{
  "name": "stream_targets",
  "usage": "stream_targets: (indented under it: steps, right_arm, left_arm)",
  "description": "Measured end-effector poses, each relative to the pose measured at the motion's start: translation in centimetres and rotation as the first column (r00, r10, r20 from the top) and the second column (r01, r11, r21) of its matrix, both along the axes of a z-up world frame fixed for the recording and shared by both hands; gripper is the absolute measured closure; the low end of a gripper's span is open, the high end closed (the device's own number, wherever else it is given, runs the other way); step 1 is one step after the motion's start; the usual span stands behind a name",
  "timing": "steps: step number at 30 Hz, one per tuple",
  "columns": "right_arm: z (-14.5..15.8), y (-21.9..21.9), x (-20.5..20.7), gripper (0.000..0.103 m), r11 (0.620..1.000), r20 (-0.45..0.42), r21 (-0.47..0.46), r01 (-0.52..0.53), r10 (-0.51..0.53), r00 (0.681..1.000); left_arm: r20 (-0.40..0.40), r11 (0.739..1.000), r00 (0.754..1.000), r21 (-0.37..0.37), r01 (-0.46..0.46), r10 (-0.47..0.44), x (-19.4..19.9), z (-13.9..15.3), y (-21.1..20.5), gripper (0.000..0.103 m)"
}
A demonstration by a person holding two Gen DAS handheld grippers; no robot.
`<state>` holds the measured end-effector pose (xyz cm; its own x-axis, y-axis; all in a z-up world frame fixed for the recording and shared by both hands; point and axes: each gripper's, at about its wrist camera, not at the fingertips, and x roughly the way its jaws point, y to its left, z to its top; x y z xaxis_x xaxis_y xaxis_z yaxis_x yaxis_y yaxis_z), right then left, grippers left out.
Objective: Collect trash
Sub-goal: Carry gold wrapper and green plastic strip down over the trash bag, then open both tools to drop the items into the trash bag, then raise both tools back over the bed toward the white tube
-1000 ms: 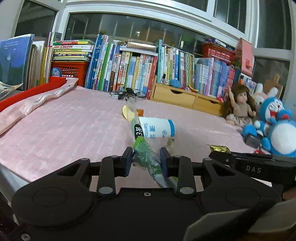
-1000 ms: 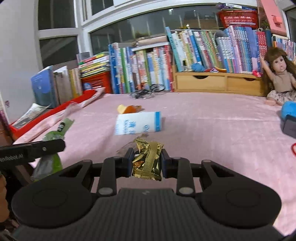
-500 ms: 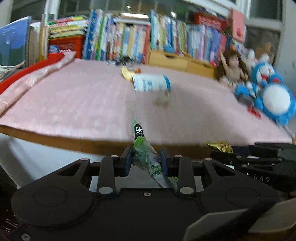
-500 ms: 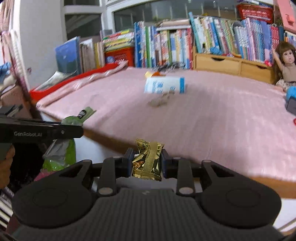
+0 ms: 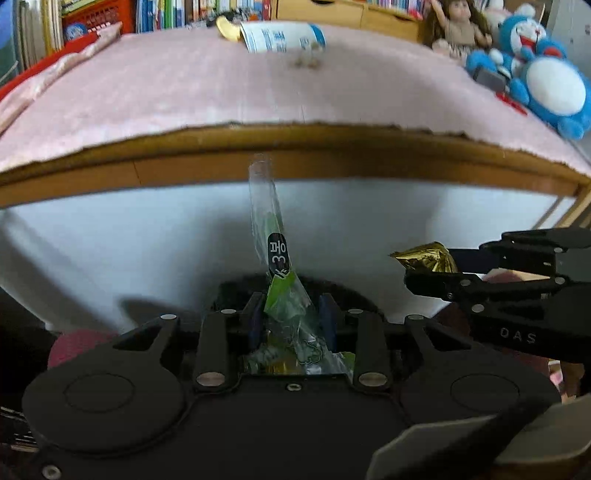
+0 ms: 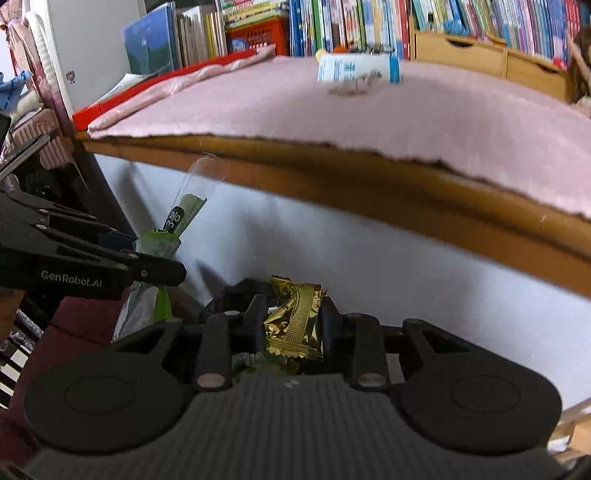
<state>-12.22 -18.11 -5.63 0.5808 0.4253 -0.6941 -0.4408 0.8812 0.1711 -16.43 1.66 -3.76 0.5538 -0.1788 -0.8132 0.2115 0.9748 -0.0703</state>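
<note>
Wrappers sit pinched in both grippers below the counter (image 5: pixel 295 140) edge: left gripper (image 5: pixel 291 323) clamps the green wrapper (image 5: pixel 284 295), right gripper (image 6: pixel 290 323) the gold wrapper (image 6: pixel 293 325). Open white wall fills twelve o'clock; a dark bag (image 6: pixel 236 291) lies just beneath.

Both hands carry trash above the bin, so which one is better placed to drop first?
Right, probably: its crumpled gold foil wrapper hangs directly over the black-lined bin; the left's long green-and-clear plastic wrapper sits nearer the rim.

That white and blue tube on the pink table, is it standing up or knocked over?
Knocked over. The white and blue tube lies on its side on the pink table cover.
</note>
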Motion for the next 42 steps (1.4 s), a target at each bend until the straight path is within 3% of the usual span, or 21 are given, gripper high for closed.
stream_targets:
  steps: [30,34,42]
  right_arm:
    - [-1.7,1.5,-0.3,0.06,0.998,-0.061,-0.036,-0.05,0.048,0.997]
    - [-1.7,1.5,-0.3,0.048,0.998,-0.062,-0.036,-0.051,0.049,0.997]
    - [-1.6,1.3,-0.2,0.041,0.998,-0.063,-0.027,-0.051,0.049,0.997]
  left_arm:
    - [-0.14,0.997,0.989,0.057,0.056,-0.048,0.4,-2.5,-1.3,0.073]
    - [-0.139,0.997,0.989,0.06,0.055,-0.046,0.5,-2.6,-1.4,0.072]
    - [-0.132,0.997,0.991,0.068,0.046,-0.037,0.6,-2.7,-1.6,0.063]
